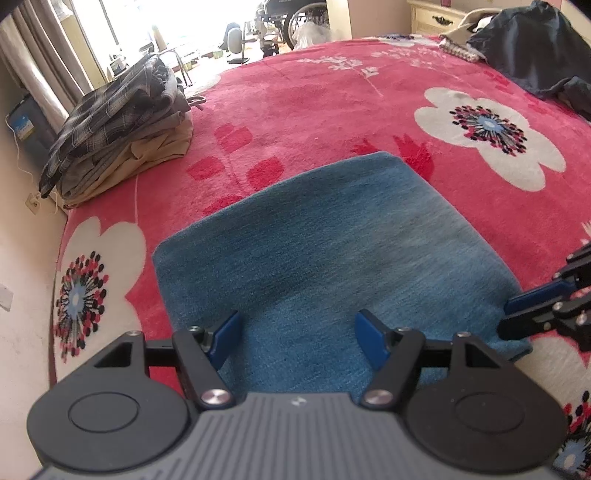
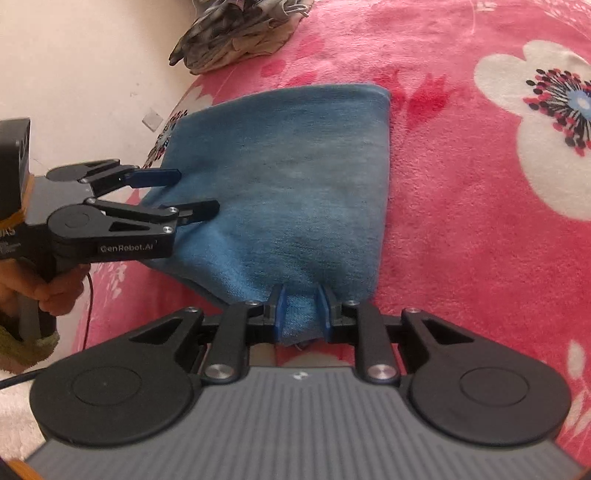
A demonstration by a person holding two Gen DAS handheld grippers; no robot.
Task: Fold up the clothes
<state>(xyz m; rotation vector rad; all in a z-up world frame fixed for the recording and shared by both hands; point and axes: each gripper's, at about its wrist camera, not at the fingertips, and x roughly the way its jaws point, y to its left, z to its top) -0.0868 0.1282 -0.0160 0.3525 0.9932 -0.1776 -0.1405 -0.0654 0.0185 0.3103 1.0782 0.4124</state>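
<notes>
- A folded blue garment (image 1: 332,266) is lying flat on a pink blanket (image 1: 332,103) with big white flowers, covering a bed.
- The garment is sitting near the blanket's left edge, close to a cream wall (image 2: 74,74).
- The left gripper (image 1: 299,339) is hovering over the near part of the garment, jaws spread wide, nothing between the blue pads.
- From the right wrist view the left gripper (image 2: 188,195) is reaching in from the left over the garment's left edge; whether its lower finger is touching the cloth cannot be told.
- A person's hand (image 2: 48,291) is gripping the left tool's handle, with a fuzzy green sleeve cuff (image 2: 29,347) below it.
- The right gripper (image 2: 301,314) is pinching the near corner of the garment, cloth bunching up between its two blue pads, jaws nearly together.
- In the left wrist view the right gripper (image 1: 513,314) is coming in from the right edge, tips sitting at the garment's right near corner.
- A stack of folded clothes (image 1: 122,136), plaid piece on top and beige ones under, is resting at the far left edge of the bed, well apart from the blue garment.
- A dark blue unfolded garment (image 1: 535,51) is heaped at the far right of the bed, with a light knit piece (image 1: 461,40) beside it.
- A wheelchair (image 1: 295,18) is standing in the bright background, curtains (image 1: 33,55) hanging at the left.
</notes>
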